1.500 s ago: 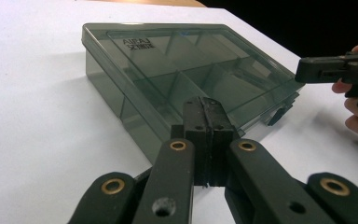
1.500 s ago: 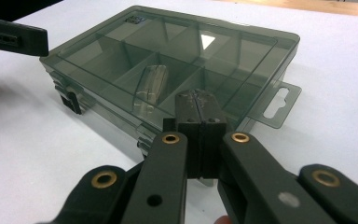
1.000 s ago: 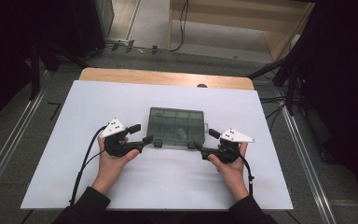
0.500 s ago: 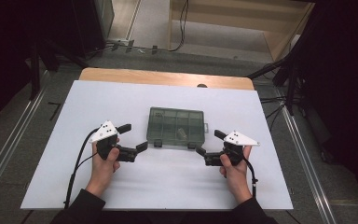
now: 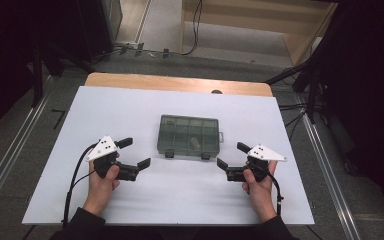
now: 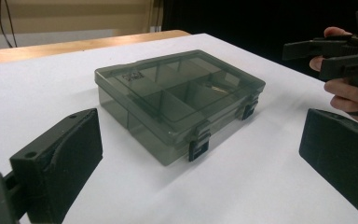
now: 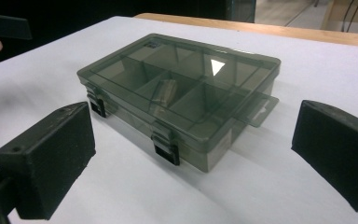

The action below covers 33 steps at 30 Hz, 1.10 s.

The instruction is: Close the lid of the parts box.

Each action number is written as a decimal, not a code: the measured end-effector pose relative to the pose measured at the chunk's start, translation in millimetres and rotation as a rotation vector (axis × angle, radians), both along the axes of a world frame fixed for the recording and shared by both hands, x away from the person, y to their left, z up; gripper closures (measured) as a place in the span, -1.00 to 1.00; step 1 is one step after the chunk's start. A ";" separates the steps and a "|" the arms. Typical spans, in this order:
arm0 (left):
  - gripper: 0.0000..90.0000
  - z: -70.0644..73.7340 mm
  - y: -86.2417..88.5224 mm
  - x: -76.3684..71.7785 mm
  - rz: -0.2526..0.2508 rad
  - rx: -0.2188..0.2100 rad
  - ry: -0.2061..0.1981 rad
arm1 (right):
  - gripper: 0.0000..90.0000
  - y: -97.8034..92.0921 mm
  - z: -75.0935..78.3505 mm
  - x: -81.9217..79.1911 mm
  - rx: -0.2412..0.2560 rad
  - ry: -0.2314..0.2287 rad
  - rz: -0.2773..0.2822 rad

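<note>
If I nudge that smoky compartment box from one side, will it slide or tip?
The compartment box sits low and flat on the smooth white table, so it probably slides. Its hard plastic looks rigid, and, holding one small item, probably light.

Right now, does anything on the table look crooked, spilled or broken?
Nothing stands out. The smoky translucent plastic compartment box sits flat on the white table, lid shut, both black latches down, one small item inside. The left gripper and right gripper are open, clear of it.

One box (image 5: 189,136) — two latches (image 5: 169,153), two claws (image 5: 134,153).
</note>
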State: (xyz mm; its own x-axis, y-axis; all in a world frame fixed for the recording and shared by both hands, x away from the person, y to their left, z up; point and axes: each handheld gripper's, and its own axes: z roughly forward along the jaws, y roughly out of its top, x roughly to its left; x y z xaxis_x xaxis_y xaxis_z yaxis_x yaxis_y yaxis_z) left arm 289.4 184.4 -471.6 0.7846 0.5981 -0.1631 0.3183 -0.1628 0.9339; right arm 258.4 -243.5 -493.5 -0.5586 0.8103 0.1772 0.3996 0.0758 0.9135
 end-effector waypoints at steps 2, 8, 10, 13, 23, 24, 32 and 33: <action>-1.00 0.3 4.3 -3.2 0.002 0.007 -0.003 | -1.00 -3.0 -0.2 -2.1 0.003 0.000 -0.003; -1.00 1.1 18.9 -11.2 0.023 0.002 -0.005 | -1.00 -11.5 -1.3 -7.9 -0.006 0.000 -0.016; -1.00 1.8 23.8 -13.4 0.027 0.012 -0.007 | -1.00 -14.1 -1.1 -9.9 -0.002 0.003 -0.019; -1.00 2.1 30.5 -17.0 0.039 0.005 -0.007 | -1.00 -18.4 -0.5 -12.7 -0.006 -0.003 -0.026; -1.00 2.0 50.9 -25.3 0.069 0.008 -0.011 | -1.00 -33.6 -0.5 -22.9 -0.010 -0.014 -0.042; -1.00 2.0 53.0 -26.0 0.071 0.015 -0.011 | -1.00 -35.3 -0.7 -23.8 -0.011 -0.013 -0.047; -1.00 0.4 68.0 -31.3 0.090 0.017 -0.006 | -1.00 -52.1 -2.5 -32.1 -0.016 -0.015 -0.071; -1.00 0.1 69.7 -32.1 0.092 0.016 -0.005 | -1.00 -54.2 -2.9 -33.2 -0.017 -0.015 -0.073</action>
